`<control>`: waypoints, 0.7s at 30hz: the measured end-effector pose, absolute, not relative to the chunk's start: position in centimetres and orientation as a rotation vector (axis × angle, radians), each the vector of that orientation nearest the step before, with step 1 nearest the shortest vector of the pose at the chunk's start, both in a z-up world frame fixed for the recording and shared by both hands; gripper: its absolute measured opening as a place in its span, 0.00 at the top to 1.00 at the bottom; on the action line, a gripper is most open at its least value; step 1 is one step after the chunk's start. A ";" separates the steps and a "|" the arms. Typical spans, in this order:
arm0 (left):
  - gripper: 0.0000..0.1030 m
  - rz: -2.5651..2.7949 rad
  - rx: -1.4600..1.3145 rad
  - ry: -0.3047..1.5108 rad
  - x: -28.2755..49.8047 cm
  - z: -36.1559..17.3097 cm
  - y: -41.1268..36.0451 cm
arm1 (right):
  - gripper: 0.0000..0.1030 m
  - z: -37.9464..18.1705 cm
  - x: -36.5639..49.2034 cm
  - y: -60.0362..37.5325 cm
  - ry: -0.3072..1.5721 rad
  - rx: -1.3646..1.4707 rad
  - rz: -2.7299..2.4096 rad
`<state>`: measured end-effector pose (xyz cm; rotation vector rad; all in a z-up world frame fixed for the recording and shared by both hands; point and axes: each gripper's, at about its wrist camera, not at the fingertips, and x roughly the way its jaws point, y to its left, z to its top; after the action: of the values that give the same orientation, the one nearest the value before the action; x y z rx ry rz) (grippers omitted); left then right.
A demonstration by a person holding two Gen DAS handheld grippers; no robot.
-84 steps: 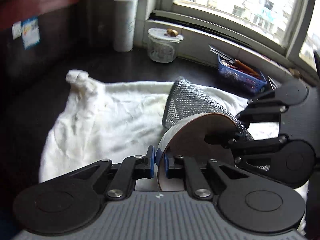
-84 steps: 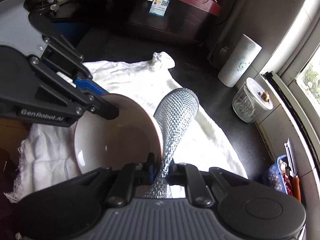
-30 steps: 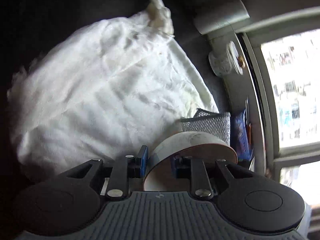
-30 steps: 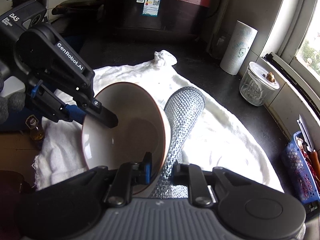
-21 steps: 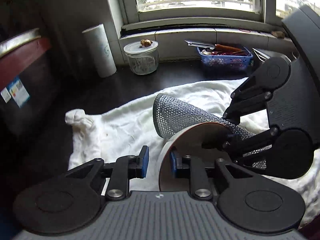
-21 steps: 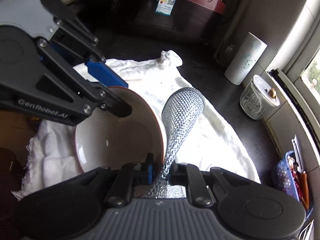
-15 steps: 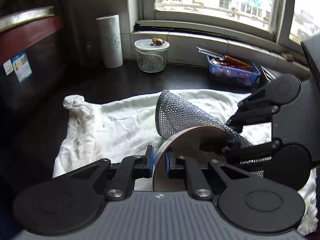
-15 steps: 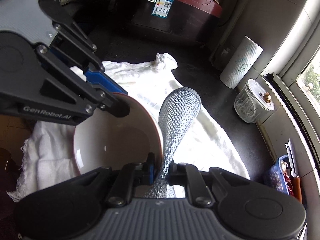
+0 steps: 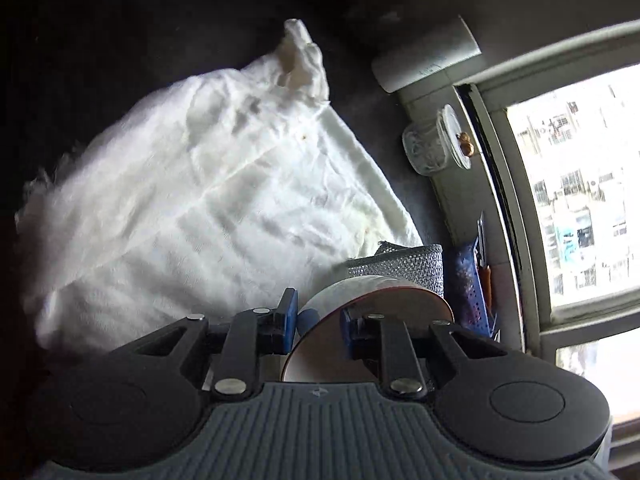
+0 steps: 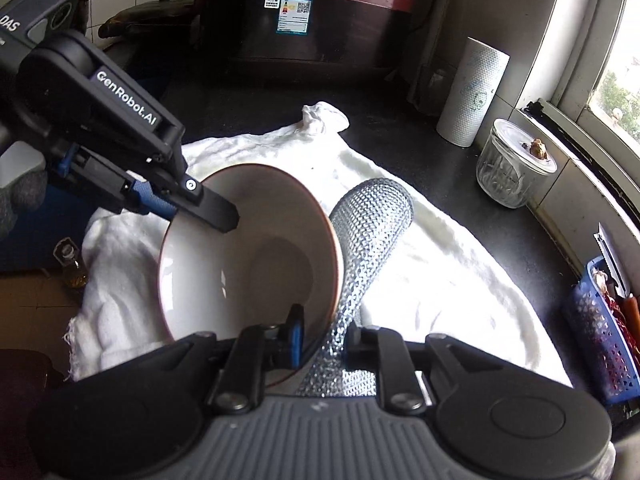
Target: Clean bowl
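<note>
A dark kitchen counter [image 10: 460,184] by a window carries a white cloth [image 10: 440,280]. Behind it a red cooker [image 10: 312,8] bears a blue label too small to read. The left gripper [image 10: 188,204], marked "GenRobot.AI", clamps the tilted bowl's [image 10: 248,264] rim, jaws easing apart. The right gripper [image 10: 324,340] pinches a silver mesh scrubber [image 10: 372,224] against the bowl's outside, jaws also easing apart.
</note>
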<state>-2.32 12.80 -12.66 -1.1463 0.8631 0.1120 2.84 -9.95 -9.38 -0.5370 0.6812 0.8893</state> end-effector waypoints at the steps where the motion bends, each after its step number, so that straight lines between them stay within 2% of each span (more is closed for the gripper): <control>1: 0.79 0.113 -1.156 0.870 -2.4 -12.9 12.9 | 0.81 -9.5 2.8 -9.9 0.682 -0.532 0.890; 2: 0.79 0.098 -1.099 0.880 -2.1 -12.6 12.6 | 0.81 -9.6 2.8 -9.9 0.685 -0.526 0.892; 4: 0.79 0.039 -0.814 0.911 -1.1 -10.7 11.0 | 0.81 -9.7 2.8 -9.9 0.698 -0.518 0.894; 8: 0.79 -0.077 -0.010 0.824 -0.8 -6.3 3.9 | 0.84 -9.7 2.6 -9.9 0.689 -0.565 0.913; 12: 0.81 -0.178 0.283 0.760 -0.6 -5.0 0.5 | 0.85 -9.1 2.4 -9.7 0.654 -0.668 0.933; 13: 0.87 -0.179 0.299 0.766 -0.4 -4.9 0.3 | 0.86 -9.0 2.4 -9.5 0.646 -0.692 0.936; 14: 0.88 -0.161 0.284 0.776 -0.1 -4.9 0.3 | 0.86 -8.9 2.4 -9.4 0.637 -0.714 0.939; 17: 0.87 -0.124 0.101 0.794 0.1 -4.8 2.1 | 0.87 -8.7 2.5 -9.4 0.631 -0.712 0.937; 21: 0.83 -0.044 -0.306 0.810 -0.8 -6.0 6.4 | 0.87 -8.7 3.1 -9.8 0.679 -0.615 0.923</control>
<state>-0.75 6.39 -6.02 -0.3056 0.8096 -0.0441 3.09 -9.84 -8.71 -0.6145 0.6789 0.9226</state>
